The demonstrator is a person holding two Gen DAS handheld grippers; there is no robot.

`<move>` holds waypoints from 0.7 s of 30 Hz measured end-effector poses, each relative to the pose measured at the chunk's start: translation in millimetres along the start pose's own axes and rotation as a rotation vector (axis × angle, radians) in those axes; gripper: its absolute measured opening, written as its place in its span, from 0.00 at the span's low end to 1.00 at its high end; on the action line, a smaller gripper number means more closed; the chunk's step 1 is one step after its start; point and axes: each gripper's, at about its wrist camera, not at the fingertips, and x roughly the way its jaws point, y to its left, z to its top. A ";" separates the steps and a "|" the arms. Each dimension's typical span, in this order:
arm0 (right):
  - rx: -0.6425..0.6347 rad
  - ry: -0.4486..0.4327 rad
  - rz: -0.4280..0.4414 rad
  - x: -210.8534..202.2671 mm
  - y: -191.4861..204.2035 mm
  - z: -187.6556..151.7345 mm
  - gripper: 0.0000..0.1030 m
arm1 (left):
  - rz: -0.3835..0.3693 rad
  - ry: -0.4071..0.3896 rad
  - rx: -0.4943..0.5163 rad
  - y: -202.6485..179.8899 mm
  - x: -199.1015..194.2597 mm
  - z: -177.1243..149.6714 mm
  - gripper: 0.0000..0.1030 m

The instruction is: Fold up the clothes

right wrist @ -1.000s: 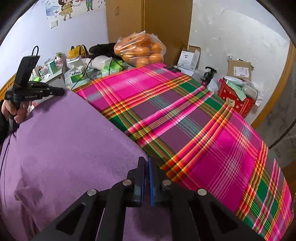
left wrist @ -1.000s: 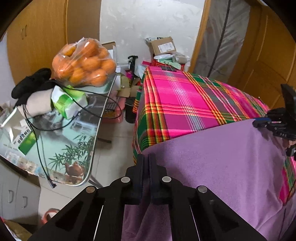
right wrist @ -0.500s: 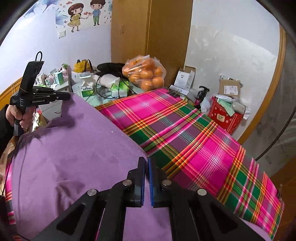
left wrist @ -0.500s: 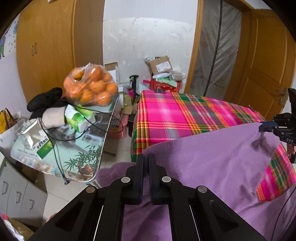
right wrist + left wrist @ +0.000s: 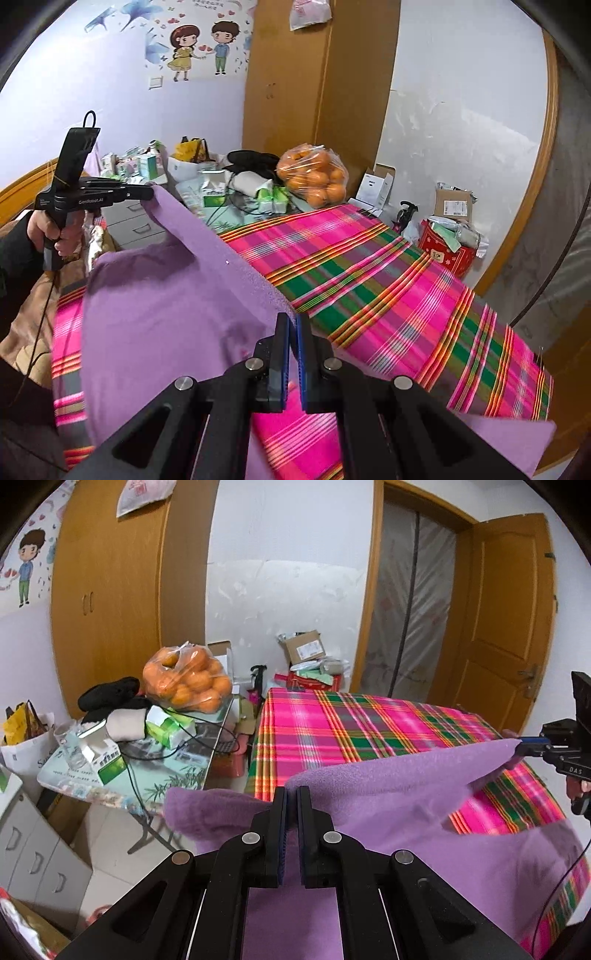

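A purple fleece garment (image 5: 399, 805) hangs stretched between my two grippers above a table with a pink and green plaid cloth (image 5: 351, 723). My left gripper (image 5: 291, 794) is shut on one top corner of it. My right gripper (image 5: 292, 320) is shut on the other top corner. The garment (image 5: 166, 302) sags in the middle and its lower part rests on the near side of the table. Each gripper shows in the other's view: the right one (image 5: 524, 746) at the far right, the left one (image 5: 147, 192) at the far left, both lifted off the table.
A glass side table (image 5: 177, 768) to the left carries a bag of oranges (image 5: 188, 679), boxes, cables and dark clothes. Cardboard boxes and a red box (image 5: 447, 251) stand on the floor behind the table. A wardrobe (image 5: 110, 590) and a door (image 5: 506, 620) stand behind.
Both grippers have lifted the purple garment's top edge off the table. More of the plaid cloth now shows behind it.
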 end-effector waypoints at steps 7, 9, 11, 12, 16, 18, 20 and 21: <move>0.035 0.024 0.040 -24.3 52.1 -57.8 0.04 | -0.015 0.025 -0.022 -7.9 -25.6 -65.1 0.05; 0.073 0.044 0.062 -21.6 59.8 -76.6 0.04 | -0.023 0.055 -0.048 -8.0 -26.7 -88.2 0.05; 0.115 0.075 0.087 -14.2 66.3 -97.4 0.04 | -0.030 0.078 -0.076 -7.3 -27.6 -106.8 0.06; 0.138 0.096 0.099 -9.3 68.9 -107.6 0.04 | -0.035 0.088 -0.093 -6.9 -28.4 -114.2 0.06; 0.201 0.146 0.120 1.2 70.9 -134.3 0.04 | -0.038 0.114 -0.149 -6.9 -36.1 -135.3 0.06; 0.228 0.153 0.123 0.2 69.6 -141.8 0.04 | -0.032 0.114 -0.171 -5.7 -44.2 -142.8 0.06; 0.240 0.148 0.117 -4.3 68.8 -145.8 0.04 | -0.024 0.108 -0.194 -3.5 -51.0 -146.9 0.06; 0.243 0.145 0.114 -6.5 68.7 -147.0 0.04 | -0.016 0.101 -0.211 -2.0 -54.4 -147.7 0.07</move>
